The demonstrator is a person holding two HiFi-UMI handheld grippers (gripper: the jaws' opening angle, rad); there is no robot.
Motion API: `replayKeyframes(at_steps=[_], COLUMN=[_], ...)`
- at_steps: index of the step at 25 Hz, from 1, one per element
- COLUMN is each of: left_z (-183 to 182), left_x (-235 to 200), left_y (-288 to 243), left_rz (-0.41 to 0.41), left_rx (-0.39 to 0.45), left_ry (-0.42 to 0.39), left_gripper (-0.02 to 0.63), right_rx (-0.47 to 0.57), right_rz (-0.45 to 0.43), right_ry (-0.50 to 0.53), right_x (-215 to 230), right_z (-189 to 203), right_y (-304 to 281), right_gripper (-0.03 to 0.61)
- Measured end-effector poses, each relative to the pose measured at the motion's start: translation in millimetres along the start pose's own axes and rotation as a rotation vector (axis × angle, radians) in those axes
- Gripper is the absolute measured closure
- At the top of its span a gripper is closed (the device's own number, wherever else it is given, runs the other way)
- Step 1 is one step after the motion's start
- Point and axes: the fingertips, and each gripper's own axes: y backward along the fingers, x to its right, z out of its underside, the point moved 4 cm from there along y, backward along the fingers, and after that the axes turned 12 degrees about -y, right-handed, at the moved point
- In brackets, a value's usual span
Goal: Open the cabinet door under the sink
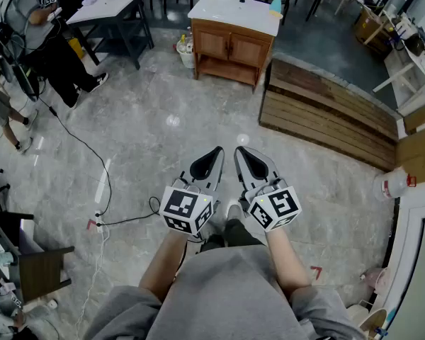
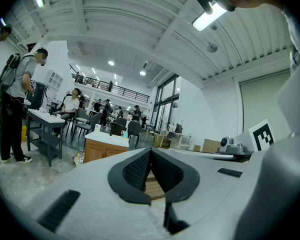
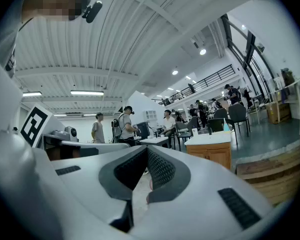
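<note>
The wooden sink cabinet [image 1: 230, 44] with a white top stands far ahead across the floor, both doors shut. It shows small in the left gripper view [image 2: 104, 151] and in the right gripper view [image 3: 213, 154]. I hold both grippers side by side close to my body, well short of the cabinet. The left gripper [image 1: 216, 152] has its jaws together with nothing between them, its tips [image 2: 150, 152] meeting. The right gripper [image 1: 241, 151] is likewise shut and empty, its tips [image 3: 146, 150] meeting.
A low wooden platform [image 1: 326, 112] lies right of the cabinet. A grey table [image 1: 110, 13] and standing people [image 1: 42, 27] are at the far left. A black cable [image 1: 92, 154] runs across the marble floor. A white container [image 1: 393, 183] stands at the right.
</note>
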Motion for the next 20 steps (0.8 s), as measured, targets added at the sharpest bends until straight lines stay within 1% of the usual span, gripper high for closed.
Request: replayKeyframes(at_steps=[5,10,14,20], left_z=[4.1,0.0,-2.5,-0.6], left_x=[0.5,-5.2,-6.0,1.9], left_y=[-17.3,-42.7,-76.3,-122.5], left_rz=[0.015,0.013,0.016,0.021], left_rx=[-0.017,-0.028,-0.039,-0.079], left_ry=[-0.014,-0.031,-0.038,-0.058], left_gripper=[0.606,0.605,0.606,0.605], right_rx=[0.003,0.031,0.051,0.069], right_rz=[0.005,0.019,0.0,0.018], right_ry=[-0.009,-0.03,-0.053,-0.125], right_x=[16.5,41.0,71.0,125.4], right_z=[-3.0,-13.7,-25.3,-35.7], right_y=[-8.7,-18.5,-26.1,-27.6], right_gripper=[0.569,0.569,0.569,0.569])
